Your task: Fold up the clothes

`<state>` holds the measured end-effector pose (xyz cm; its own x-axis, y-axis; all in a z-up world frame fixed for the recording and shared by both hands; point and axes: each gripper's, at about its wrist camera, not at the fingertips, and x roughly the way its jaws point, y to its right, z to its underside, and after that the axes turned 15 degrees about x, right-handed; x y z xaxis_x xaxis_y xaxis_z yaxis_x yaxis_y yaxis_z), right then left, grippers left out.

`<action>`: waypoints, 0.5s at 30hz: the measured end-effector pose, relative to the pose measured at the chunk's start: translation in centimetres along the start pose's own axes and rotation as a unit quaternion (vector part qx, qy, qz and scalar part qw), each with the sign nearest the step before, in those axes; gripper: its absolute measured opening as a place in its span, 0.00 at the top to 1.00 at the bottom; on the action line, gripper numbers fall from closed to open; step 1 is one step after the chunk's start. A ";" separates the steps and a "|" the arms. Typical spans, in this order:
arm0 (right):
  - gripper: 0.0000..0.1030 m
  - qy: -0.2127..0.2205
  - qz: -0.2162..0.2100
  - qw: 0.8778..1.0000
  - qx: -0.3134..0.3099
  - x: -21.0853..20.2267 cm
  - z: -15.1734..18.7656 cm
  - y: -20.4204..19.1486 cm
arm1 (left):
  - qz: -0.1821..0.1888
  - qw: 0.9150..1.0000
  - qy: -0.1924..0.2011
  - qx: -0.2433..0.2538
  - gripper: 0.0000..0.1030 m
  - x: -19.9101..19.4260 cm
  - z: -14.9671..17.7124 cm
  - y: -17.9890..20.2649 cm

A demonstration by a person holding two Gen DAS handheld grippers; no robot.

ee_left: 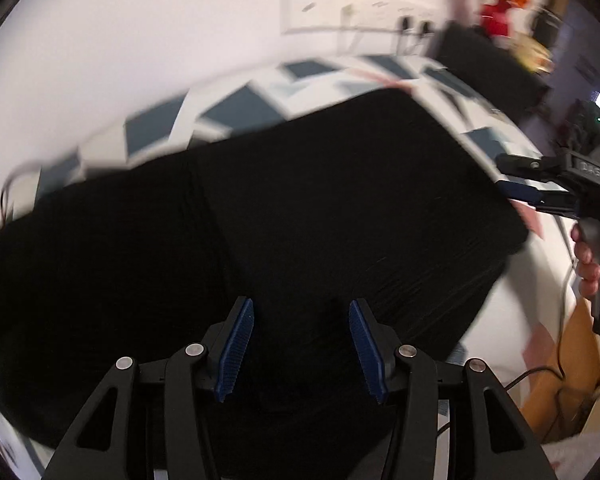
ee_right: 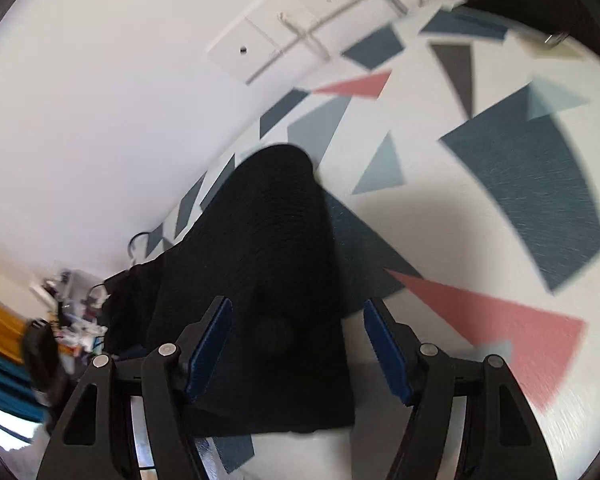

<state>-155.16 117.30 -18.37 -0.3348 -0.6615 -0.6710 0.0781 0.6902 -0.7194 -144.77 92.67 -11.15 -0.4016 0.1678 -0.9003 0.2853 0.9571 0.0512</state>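
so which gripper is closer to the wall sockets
Right. The right gripper sits at the black garment's end below the wall sockets; the left gripper is over the garment's near edge, further away.

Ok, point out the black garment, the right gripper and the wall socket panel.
black garment [ee_left: 300,208]: left wrist view, middle of the spread cloth.
right gripper [ee_right: 298,354]: right wrist view, midway between its open blue-padded fingertips.
wall socket panel [ee_right: 292,20]: right wrist view, centre of the white plate.
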 end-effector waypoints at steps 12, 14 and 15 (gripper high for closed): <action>0.29 -0.080 -0.001 0.992 -0.098 2.3 -3.9 0.4 | -0.007 0.997 -0.017 -0.069 0.47 1.6 2.0 0.6; 0.29 -0.086 0.006 0.990 -0.116 2.9 -3.9 -0.2 | -0.015 0.997 -0.018 -0.071 0.47 1.6 2.1 0.8; 0.29 -0.088 0.011 0.989 -0.122 3.0 -3.8 -0.4 | -0.018 0.997 -0.018 -0.072 0.47 1.6 2.1 1.0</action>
<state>-159.79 116.16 -19.39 -0.1663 -0.6710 -0.7226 -0.1524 0.7415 -0.6534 -143.32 93.37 -13.45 -0.3768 0.1256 -0.9177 0.1421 0.9869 0.0767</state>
